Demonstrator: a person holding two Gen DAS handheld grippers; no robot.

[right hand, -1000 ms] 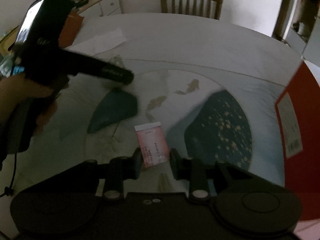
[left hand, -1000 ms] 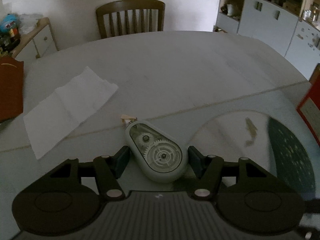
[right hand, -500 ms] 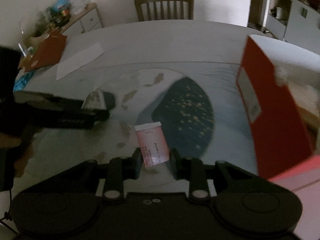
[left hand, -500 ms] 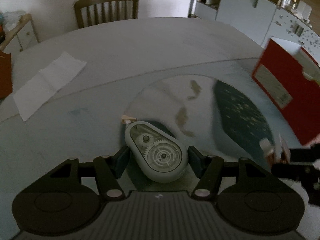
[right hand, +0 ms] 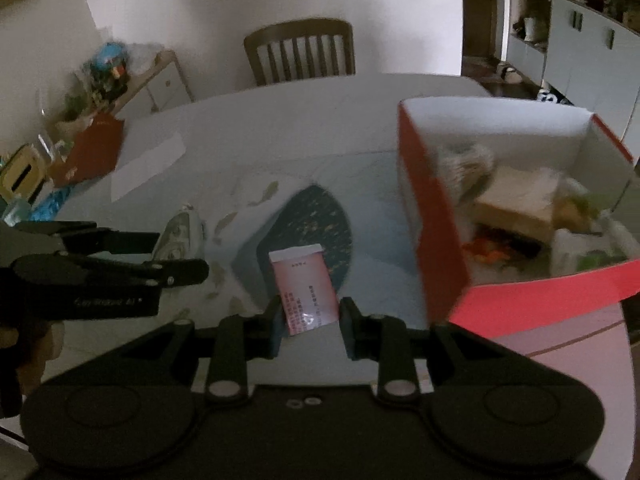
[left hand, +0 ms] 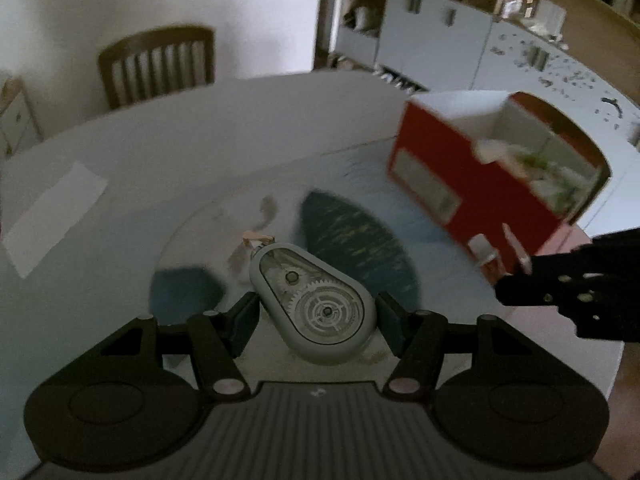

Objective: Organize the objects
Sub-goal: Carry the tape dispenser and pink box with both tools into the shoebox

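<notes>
My left gripper [left hand: 316,316] is shut on a grey correction tape dispenser [left hand: 316,304] with clear gears, held above the table. My right gripper [right hand: 310,320] is shut on a pink paper packet [right hand: 306,290]. A red open box [right hand: 516,204] with white inner walls stands to the right and holds several items. In the left wrist view the red box [left hand: 472,176] is at the upper right, with the right gripper [left hand: 500,252] and the packet in front of it. In the right wrist view the left gripper [right hand: 176,252] with the dispenser is at the left.
The round table [left hand: 240,120] has a fish-pattern mat [right hand: 304,216]. A white paper sheet [left hand: 52,216] lies at the left. A wooden chair [right hand: 300,52] stands behind the table. A red folder [right hand: 92,152] and clutter lie at the far left. Cabinets [left hand: 440,40] stand at the back right.
Both grippers have swung right toward the red box while holding their objects. The box now shows its open top and contents in both views.
</notes>
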